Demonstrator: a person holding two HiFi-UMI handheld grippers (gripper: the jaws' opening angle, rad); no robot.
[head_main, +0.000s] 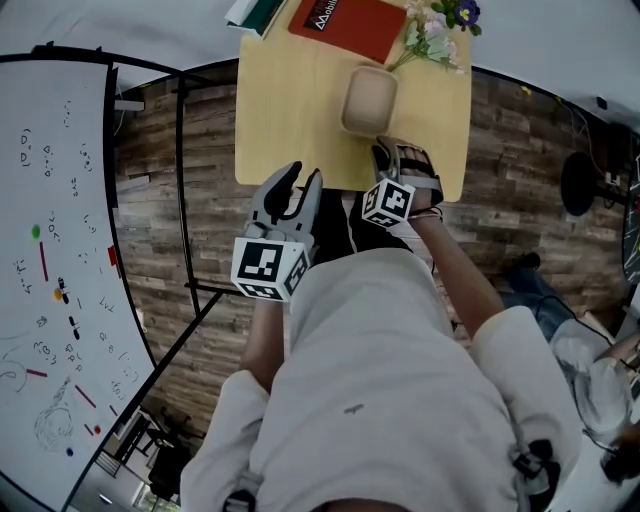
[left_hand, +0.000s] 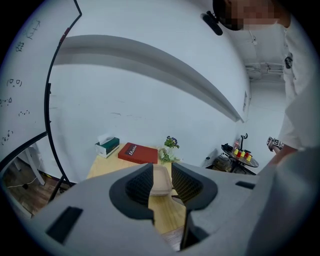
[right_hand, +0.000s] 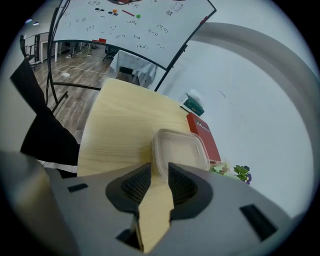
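1. As I look down through the head view, the pale lidded container (head_main: 369, 98) sits on the tabletop (head_main: 290, 110), towards its far half. A red book (head_main: 348, 25), flowers (head_main: 435, 25) and a tissue box (head_main: 255, 12) lie beyond it. The right tongs (head_main: 386, 150) reach over the near edge of the tabletop, their tips just beside the container's near side. The left tongs (head_main: 303, 178) hang off the tabletop, well apart from the container. A whiteboard (head_main: 50, 250) stands to my left.

2. In the left gripper view, the left tongs (left_hand: 161, 172) stand apart with nothing between the pads. The container (left_hand: 161, 182) shows only in the distance through the gap.

3. In the right gripper view, the right tongs (right_hand: 160, 172) are also apart. The container's near corner (right_hand: 159, 150) lies right at the mouth of the gap, and I cannot tell whether a pad touches it. Nothing is clamped.

4. My reading of the container is that it is light and thin-walled, with a clear-looking lid. It would likely flex or pop under a hard squeeze and skid on the smooth wood if nudged. I judge the rolled rim at that near corner the stiffest place to take hold, with a gentle pinch across rim and lid together.
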